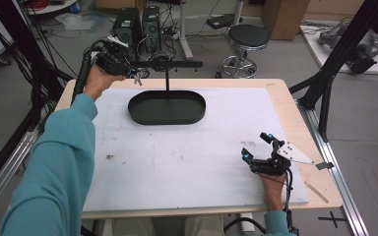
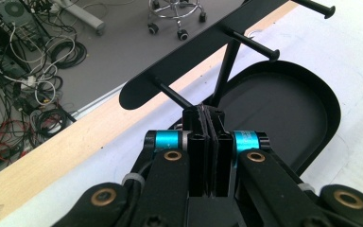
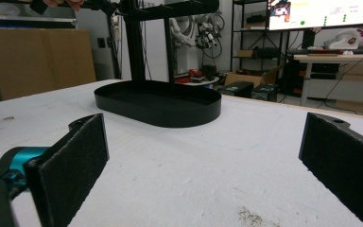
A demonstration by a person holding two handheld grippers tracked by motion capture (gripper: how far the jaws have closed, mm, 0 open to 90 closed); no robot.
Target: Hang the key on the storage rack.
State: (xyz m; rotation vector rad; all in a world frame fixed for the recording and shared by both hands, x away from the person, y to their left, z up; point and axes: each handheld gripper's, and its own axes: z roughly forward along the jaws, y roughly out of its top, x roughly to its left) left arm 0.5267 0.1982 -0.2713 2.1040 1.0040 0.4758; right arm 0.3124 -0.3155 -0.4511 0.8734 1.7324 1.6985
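Black stand (image 1: 167, 105) sits at the far middle of the white mat (image 1: 187, 157): oval tray base, upright post, crossbar (image 1: 170, 64) with pegs. Left gripper (image 1: 128, 69) is raised at the crossbar's left end, jaws clenched together at a peg (image 2: 172, 93), tips just touching it; whether anything is pinched between the pads, cannot tell. Right gripper (image 1: 258, 147) rests on the mat's near right corner, well apart from the stand, jaws released wide with nothing between them
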